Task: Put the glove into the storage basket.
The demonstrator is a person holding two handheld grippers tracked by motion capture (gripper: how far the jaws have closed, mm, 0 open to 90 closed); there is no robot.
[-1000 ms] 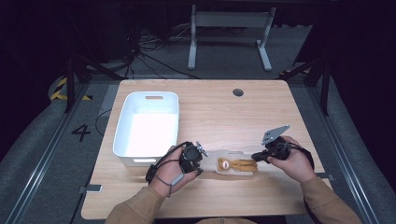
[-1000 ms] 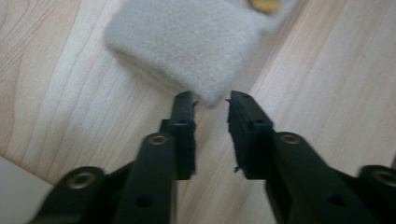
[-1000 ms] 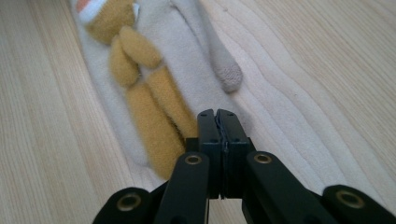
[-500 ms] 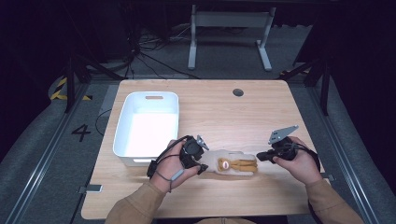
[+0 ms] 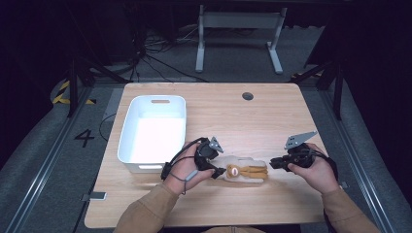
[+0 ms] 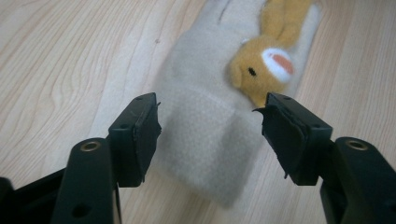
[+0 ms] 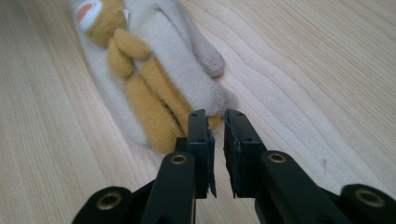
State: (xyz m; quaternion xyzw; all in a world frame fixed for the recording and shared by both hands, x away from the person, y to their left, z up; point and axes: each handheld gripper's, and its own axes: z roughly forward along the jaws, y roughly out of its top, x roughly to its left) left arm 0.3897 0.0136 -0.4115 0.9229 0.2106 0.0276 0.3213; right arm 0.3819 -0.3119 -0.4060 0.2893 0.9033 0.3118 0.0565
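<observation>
A beige plush toy [image 5: 245, 171] with an orange-brown animal on it lies flat near the table's front edge. My left gripper [image 5: 219, 171] is at the toy's left end. In the left gripper view the gripper [image 6: 211, 119] is open, and its jaws stand on either side of the beige end of the plush toy [image 6: 201, 149] without pressing it. My right gripper [image 5: 272, 163] is just off the toy's right end. In the right gripper view the gripper [image 7: 217, 135] has its jaws almost together with nothing between them, close to the legs of the plush toy [image 7: 154, 88].
A white bin [image 5: 127, 126] stands on the left part of the wooden table [image 5: 243, 116], just beyond my left hand. A round cable hole [image 5: 248, 96] is near the far edge. A dark floor with cables and a metal stand lies beyond.
My left gripper has moved a little to the right, up to the toy's left end. The right gripper has barely shifted, and the toy has stayed in place.
</observation>
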